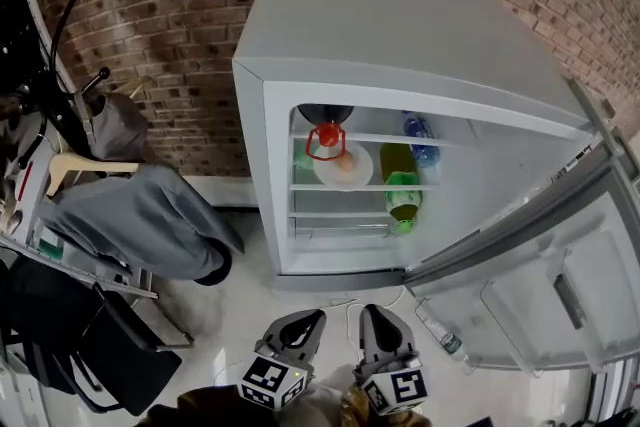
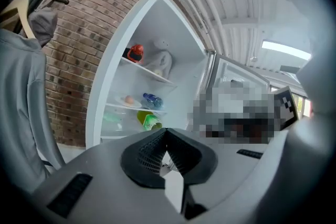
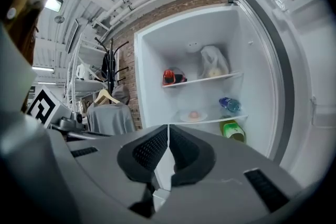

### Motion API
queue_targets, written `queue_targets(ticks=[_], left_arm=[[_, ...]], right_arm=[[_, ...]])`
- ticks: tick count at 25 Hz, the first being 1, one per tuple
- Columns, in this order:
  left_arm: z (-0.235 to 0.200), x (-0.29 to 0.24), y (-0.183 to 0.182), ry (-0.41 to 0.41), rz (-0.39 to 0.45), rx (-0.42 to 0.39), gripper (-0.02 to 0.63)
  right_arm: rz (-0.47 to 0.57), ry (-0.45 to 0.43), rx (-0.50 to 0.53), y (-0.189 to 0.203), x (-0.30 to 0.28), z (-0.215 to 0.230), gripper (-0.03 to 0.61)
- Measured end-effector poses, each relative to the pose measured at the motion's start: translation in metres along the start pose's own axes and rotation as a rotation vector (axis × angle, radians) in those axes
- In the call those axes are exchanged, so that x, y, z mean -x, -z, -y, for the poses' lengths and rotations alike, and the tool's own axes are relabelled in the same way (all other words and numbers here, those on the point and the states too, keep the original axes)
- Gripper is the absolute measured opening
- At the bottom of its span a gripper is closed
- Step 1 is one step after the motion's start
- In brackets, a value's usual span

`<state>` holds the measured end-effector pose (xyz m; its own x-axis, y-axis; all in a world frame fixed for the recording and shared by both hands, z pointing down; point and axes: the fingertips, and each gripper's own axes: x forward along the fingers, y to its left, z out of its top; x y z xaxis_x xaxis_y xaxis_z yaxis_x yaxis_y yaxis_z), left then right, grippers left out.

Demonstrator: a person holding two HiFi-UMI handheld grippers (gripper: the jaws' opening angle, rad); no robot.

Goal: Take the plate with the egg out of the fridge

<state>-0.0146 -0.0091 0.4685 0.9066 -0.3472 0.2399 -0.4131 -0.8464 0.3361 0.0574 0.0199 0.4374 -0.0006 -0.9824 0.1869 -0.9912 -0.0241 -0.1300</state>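
**Plate with egg on the middle shelf of the open fridge**

The plate is seen as round, white and shallow, with a smooth surface. One small oval egg of pale orange colour is laid in its middle. The plate is placed on a thin flat shelf, and a clear bottle with a blue cap is laid on its side near it. A red object is kept on the shelf above, and a green bottle on the shelf below. The fridge is a white box with smooth walls, and its door is swung wide open. The left gripper and the right gripper are held low in front of it, well apart from the plate. The dark ribbed jaws of each are pressed together, with nothing between them
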Motion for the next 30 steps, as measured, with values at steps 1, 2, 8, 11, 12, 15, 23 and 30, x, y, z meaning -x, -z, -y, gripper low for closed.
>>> queue_targets(ticks=[1,2,8,11,12,15,23,30], left_arm=[[-0.004,-0.001,0.0,-0.002,-0.003,0.001,0.009],[-0.007,-0.003,0.0,-0.003,-0.006,0.004,0.009],[-0.012,-0.016,-0.008,-0.019,0.01,-0.009,0.009],[-0.013,-0.028,-0.01,-0.043,0.007,-0.003,0.009],[-0.012,-0.032,-0.011,-0.056,0.008,-0.005,0.009],[-0.01,-0.044,-0.019,-0.082,0.011,-0.037,0.009],[-0.017,-0.059,-0.023,-0.138,0.007,-0.073,0.009],[-0.012,-0.063,-0.015,-0.144,-0.01,-0.084,0.009]], right_arm=[[-0.002,-0.002,-0.004,0.001,-0.003,-0.002,0.006],[-0.006,-0.005,-0.009,0.003,-0.006,-0.004,0.006],[-0.027,0.007,-0.038,0.004,-0.022,0.0,0.006],[-0.034,-0.012,-0.048,0.004,-0.031,0.008,0.006],[-0.038,-0.028,-0.049,0.003,-0.033,0.01,0.006],[-0.034,-0.053,-0.06,0.002,-0.046,0.021,0.006],[-0.031,-0.086,-0.137,0.005,-0.074,0.045,0.006],[-0.006,-0.141,-0.16,0.003,-0.089,0.045,0.006]])
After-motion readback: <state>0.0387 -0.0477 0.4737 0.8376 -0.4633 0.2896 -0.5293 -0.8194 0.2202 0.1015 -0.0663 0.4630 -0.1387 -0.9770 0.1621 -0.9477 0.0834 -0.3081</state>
